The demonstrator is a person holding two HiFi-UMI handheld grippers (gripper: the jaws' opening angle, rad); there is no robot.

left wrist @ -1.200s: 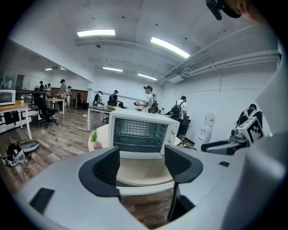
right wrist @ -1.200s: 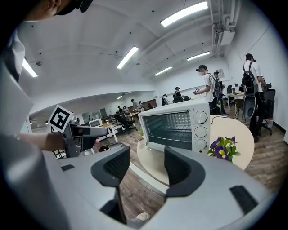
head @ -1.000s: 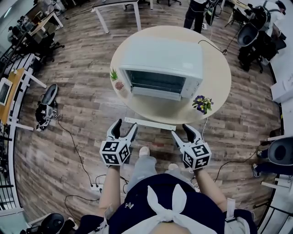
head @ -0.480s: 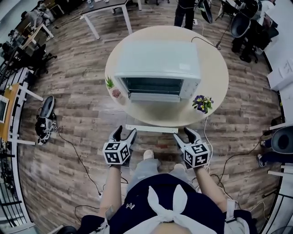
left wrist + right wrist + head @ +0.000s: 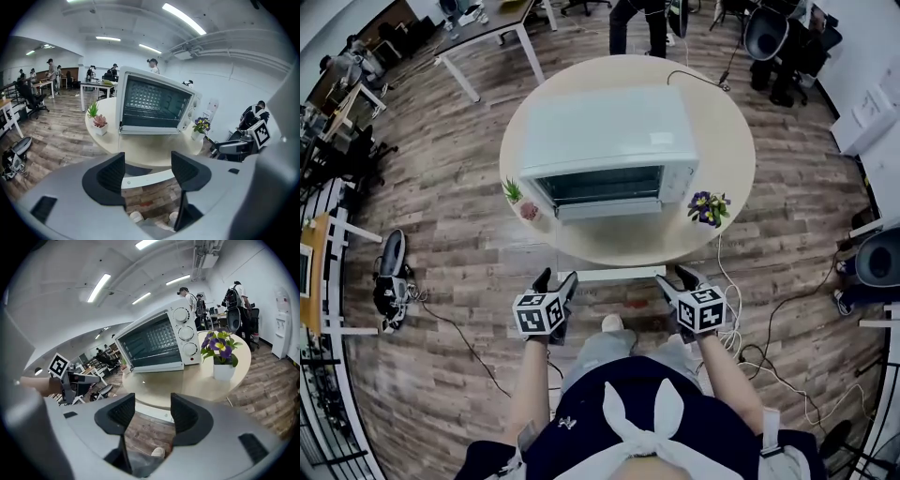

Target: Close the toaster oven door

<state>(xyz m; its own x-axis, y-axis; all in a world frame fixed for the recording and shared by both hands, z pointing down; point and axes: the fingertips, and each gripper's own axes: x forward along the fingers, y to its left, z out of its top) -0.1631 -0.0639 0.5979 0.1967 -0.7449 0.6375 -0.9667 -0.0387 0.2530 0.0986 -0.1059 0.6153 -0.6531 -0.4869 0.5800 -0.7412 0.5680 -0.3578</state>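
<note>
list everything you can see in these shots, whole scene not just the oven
toaster oven: 1, white, middle of the table, glass front facing the person
table: 1, round, beige, ahead of the person
green plant: 1, small pot, table edge left of the oven
pink plant: 1, small pot, beside the green one
purple flowers: 1 pot, table edge right of the oven
floor: wood planks, cables lying on it
left tongs: 1, black, open, empty, short of the table
right tongs: 1, black, open, empty, short of the table
</note>
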